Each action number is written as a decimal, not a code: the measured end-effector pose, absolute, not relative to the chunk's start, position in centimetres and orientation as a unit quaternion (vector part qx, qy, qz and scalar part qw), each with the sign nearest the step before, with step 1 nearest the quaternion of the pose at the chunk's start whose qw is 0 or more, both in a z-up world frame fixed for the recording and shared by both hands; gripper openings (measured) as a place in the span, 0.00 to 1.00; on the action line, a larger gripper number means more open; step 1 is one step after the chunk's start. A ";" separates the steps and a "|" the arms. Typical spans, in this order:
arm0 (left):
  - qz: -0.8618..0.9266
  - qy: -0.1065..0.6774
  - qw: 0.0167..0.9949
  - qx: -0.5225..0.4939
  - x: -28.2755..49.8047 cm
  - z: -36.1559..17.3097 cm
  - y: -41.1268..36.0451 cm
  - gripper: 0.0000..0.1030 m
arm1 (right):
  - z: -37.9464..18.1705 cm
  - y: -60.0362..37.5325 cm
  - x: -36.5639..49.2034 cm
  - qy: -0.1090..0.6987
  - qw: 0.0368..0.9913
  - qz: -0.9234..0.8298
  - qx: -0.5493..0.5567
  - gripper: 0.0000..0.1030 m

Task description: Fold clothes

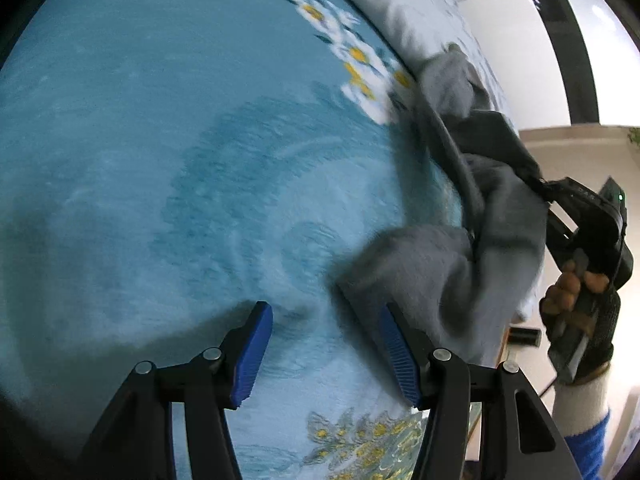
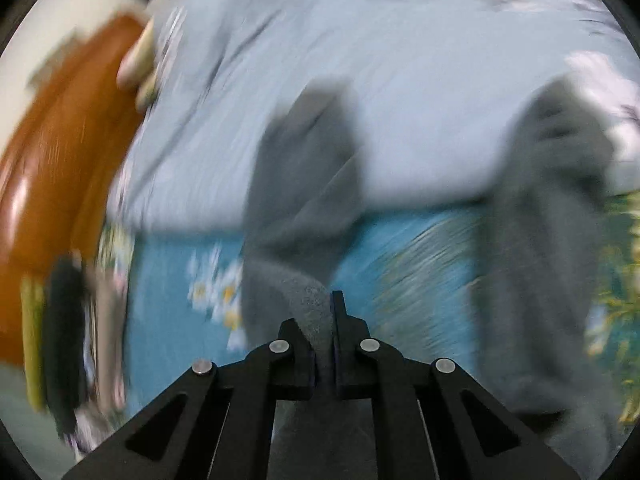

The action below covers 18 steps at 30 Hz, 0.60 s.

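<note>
A grey fleece garment [image 1: 432,264] lies crumpled on the teal flowered bedspread [image 1: 160,140], at its right side. My left gripper [image 1: 322,312] hovers low over the bedspread, open, with only bedspread between its blue pads [image 1: 248,356]. The garment's near edge touches the outside of its right finger. In the left wrist view, my right gripper [image 1: 548,196] pinches the garment's far end, held by a gloved hand [image 1: 576,300]. In the blurred right wrist view, my right gripper [image 2: 334,320] is shut on a fold of grey garment [image 2: 304,184], which trails away across the bed.
A pale grey-blue duvet [image 2: 420,80] is bunched along the far side of the bed. An orange-brown wooden board [image 2: 60,152] stands at the left in the right wrist view. White floor tiles [image 1: 516,40] and the bed's edge lie beyond the garment.
</note>
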<state>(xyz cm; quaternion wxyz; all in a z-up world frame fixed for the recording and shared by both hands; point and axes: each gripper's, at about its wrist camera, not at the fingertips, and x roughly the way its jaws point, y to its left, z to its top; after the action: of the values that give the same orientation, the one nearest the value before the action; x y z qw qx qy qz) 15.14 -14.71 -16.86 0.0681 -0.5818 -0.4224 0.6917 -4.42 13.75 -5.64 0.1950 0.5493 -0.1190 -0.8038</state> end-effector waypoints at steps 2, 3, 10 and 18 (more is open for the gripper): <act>0.683 -0.425 0.080 -0.589 14.7 -17.1 -13.5 0.59 | -5.1 16.0 -4.6 -0.132 0.200 -0.803 0.546 0.06; 0.681 -0.424 0.084 -0.591 14.5 -17.2 -13.1 0.59 | -5.2 16.5 -4.4 -0.133 0.213 -0.793 0.555 0.09; 0.660 -0.433 0.091 -0.608 13.5 -18.0 -11.3 0.61 | -4.5 25.4 -2.7 -0.195 0.212 -0.788 0.545 0.53; 0.662 -0.426 0.072 -0.613 11.8 -18.0 -10.9 0.06 | -7.8 39.9 2.0 -0.231 0.056 -0.777 0.583 0.53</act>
<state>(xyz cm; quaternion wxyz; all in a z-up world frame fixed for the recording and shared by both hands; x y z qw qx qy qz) 11.83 -10.87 -17.96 0.0724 -0.6128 -0.4258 0.6618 2.01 39.90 -7.84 0.0556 0.5834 -0.2313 -0.7765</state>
